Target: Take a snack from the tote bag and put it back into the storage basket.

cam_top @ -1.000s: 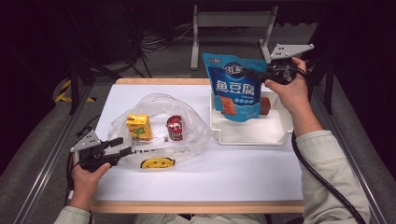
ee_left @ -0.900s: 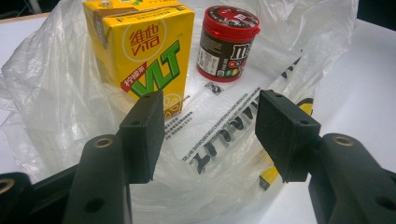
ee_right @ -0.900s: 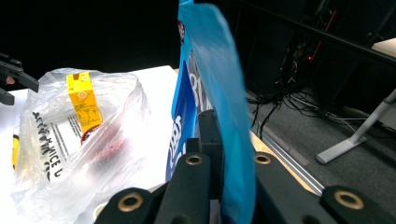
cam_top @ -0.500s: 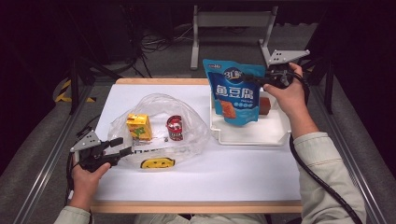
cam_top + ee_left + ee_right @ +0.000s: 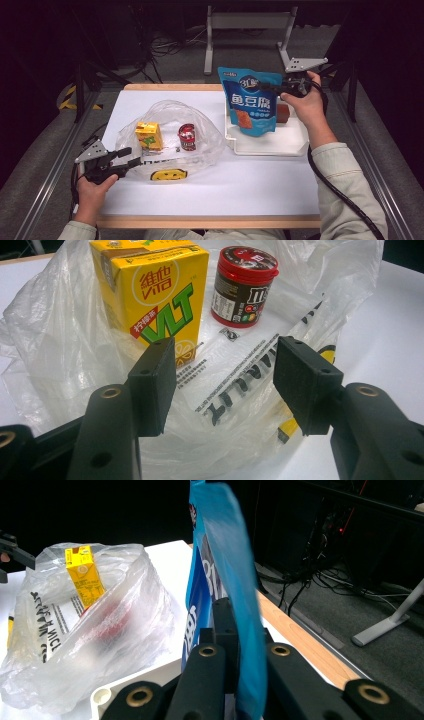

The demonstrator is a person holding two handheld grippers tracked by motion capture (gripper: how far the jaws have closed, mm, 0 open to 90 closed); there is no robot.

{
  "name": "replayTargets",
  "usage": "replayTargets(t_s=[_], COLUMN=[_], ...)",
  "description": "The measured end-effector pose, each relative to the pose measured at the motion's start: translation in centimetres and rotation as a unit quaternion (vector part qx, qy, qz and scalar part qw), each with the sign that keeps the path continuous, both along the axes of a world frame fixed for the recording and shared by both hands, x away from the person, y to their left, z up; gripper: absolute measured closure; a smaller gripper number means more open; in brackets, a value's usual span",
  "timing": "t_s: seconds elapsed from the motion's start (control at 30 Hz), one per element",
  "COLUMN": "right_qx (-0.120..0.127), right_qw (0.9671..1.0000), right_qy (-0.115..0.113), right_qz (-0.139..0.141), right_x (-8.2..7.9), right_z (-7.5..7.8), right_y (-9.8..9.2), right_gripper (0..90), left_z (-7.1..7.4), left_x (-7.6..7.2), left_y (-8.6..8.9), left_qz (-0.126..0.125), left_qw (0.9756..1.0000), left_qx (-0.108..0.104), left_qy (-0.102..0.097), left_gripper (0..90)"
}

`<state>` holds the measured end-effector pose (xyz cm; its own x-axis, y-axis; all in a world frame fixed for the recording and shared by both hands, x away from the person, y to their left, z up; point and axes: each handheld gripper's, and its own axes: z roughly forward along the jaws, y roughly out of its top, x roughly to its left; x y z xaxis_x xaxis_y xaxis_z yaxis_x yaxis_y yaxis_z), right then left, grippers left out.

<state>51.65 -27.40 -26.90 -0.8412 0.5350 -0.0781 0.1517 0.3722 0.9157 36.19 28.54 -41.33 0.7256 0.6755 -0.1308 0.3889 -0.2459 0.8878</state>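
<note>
My right gripper point(image 5: 272, 90) is shut on the top right edge of a blue snack pouch point(image 5: 250, 102), which hangs upright over the white tray point(image 5: 295, 145). In the right gripper view the pouch point(image 5: 230, 580) stands edge-on, pinched between the jaws. My left gripper point(image 5: 131, 156) stands open at the near left edge of a clear plastic bag point(image 5: 200, 125). A yellow drink carton point(image 5: 148, 136) and a red-lidded candy tub point(image 5: 187, 137) stand inside the bag. In the left gripper view the carton point(image 5: 150, 295) and tub point(image 5: 245, 285) stand beyond the open jaws, with the bag's printed film point(image 5: 240, 390) below them.
A brown item point(image 5: 284, 112) lies in the tray behind the pouch. The white tabletop point(image 5: 250, 185) has a wooden edge at front and back. A metal stand point(image 5: 250, 20) and cables lie on the floor beyond the table.
The right hand has come down a little with the pouch, bringing it lower over the tray. The left gripper and the bag have stayed put.
</note>
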Motion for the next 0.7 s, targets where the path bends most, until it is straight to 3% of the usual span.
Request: replayTargets(t_s=[0.7], right_qx=[0.007], right_qw=[1.0], right_qy=[0.005], right_qz=[0.002], right_x=[0.4], right_z=[-1.1], right_y=[-1.1], right_gripper=[89.4], left_z=[0.0], left_x=[0.0], left_y=[0.0], left_qz=[-0.001], left_qw=[1.0], left_qx=[0.0], left_qy=[-0.001], left_gripper=[43.2])
